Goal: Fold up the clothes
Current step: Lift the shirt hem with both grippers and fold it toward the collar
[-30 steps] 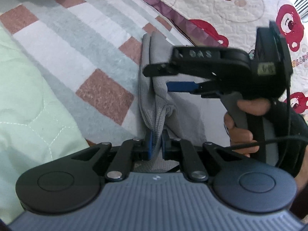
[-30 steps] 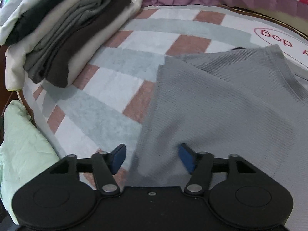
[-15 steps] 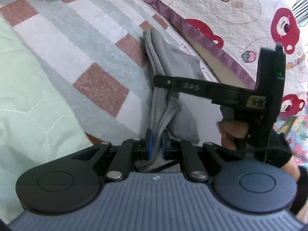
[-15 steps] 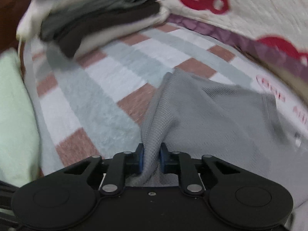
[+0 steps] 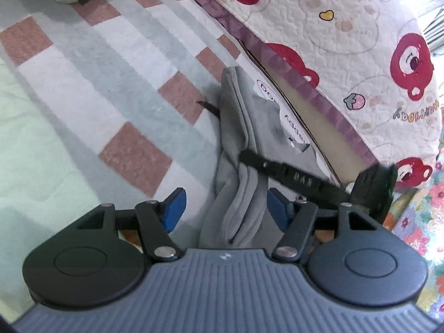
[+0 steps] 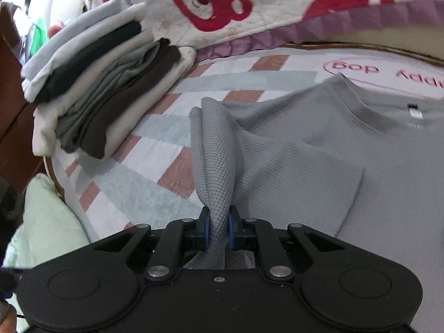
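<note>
Right gripper (image 6: 219, 229): blue pads pinched tight on a bunched ridge of the grey shirt (image 6: 319, 149). Fabric is a waffle/rib knit, and the ridge rises in a narrow twisted fold straight out from the jaws.

Left gripper (image 5: 223, 208): jaws spread wide, blue pads (image 5: 173, 208) clear of the cloth on both sides. The shirt's folded edge hangs loose between them, stacked layers visible.

Shirt lies on the checked blanket (image 6: 155, 138) (pink, white and pale teal squares, fuzzy pile), with its ribbed collar (image 6: 358, 102) at the far side.

Beyond it: stack of folded clothes (image 6: 97, 97) far left, a mint quilted pad (image 6: 41, 222) near left, and a bear-print quilt (image 6: 211, 2) behind.
</note>
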A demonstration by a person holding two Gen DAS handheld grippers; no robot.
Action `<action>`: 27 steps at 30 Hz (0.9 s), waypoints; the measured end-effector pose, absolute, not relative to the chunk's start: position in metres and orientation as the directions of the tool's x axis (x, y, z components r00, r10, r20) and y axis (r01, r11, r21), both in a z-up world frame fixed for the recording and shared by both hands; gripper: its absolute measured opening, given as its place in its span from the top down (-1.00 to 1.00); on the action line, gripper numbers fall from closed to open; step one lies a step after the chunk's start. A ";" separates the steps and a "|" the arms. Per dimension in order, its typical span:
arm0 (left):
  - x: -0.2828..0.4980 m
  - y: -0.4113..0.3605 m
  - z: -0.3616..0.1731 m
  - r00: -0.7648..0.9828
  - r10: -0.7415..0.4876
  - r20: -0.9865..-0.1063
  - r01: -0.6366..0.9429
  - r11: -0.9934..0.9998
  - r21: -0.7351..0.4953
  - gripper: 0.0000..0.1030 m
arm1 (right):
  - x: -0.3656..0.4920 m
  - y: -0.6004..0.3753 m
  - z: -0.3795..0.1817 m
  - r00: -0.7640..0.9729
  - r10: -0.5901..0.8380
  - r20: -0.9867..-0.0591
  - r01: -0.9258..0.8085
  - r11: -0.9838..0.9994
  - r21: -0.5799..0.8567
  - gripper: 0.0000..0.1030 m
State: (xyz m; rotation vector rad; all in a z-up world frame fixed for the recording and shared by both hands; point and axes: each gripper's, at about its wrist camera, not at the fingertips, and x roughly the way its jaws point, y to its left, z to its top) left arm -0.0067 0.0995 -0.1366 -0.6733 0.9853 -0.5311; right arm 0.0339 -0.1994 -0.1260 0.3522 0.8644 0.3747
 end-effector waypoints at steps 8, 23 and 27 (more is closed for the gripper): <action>0.073 0.042 -0.128 0.426 -0.644 -0.635 0.209 0.753 -0.624 -0.35 | 0.030 -0.203 -0.130 0.593 0.467 -0.656 -0.182 0.872 0.455 0.74; 0.145 -0.020 -0.143 0.385 -0.581 -0.718 0.273 0.814 -0.513 0.82 | 0.025 -0.202 -0.135 0.590 0.479 -0.650 -0.196 0.866 0.460 0.73; 0.139 -0.030 -0.123 0.392 -0.613 -0.686 0.317 0.790 -0.525 0.82 | 0.027 -0.214 -0.148 0.578 0.521 -0.628 -0.093 0.807 0.584 0.42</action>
